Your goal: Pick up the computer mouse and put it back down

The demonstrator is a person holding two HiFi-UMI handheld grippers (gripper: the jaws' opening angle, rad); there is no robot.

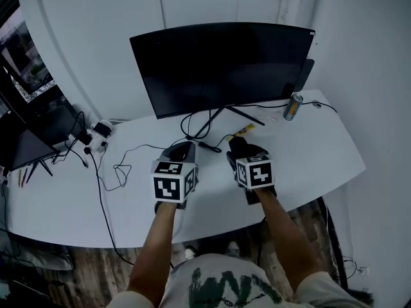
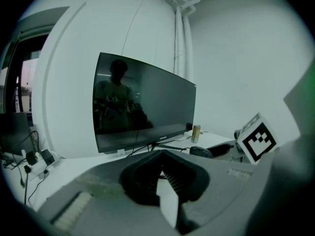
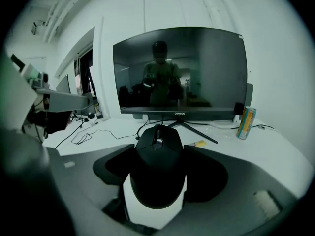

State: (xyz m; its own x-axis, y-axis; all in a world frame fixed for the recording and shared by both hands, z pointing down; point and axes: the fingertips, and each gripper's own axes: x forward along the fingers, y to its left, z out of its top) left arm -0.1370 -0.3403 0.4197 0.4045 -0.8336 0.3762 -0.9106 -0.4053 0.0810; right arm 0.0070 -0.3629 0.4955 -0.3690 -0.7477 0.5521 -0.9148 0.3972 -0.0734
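Note:
A black computer mouse (image 3: 158, 166) sits between the jaws of my right gripper (image 3: 158, 147), which is shut on its sides and holds it up off the white desk (image 1: 314, 153). The mouse's wheel end points toward the monitor. In the head view the right gripper (image 1: 244, 149) is in front of the monitor stand and the mouse shows only as a dark shape at its tip. My left gripper (image 1: 181, 150) hovers beside it to the left. In the left gripper view its jaws (image 2: 161, 154) meet at the tips with nothing between them, and the mouse (image 2: 201, 151) shows off to the right.
A large curved black monitor (image 1: 221, 63) stands at the back of the desk, its stand legs just beyond the grippers. A drink can (image 1: 293, 106) stands at the right. Loose cables (image 1: 119, 169) and plug adaptors (image 1: 96, 136) lie at the left, near a second dark screen (image 1: 26, 143). A small yellow item (image 1: 244, 131) lies by the stand.

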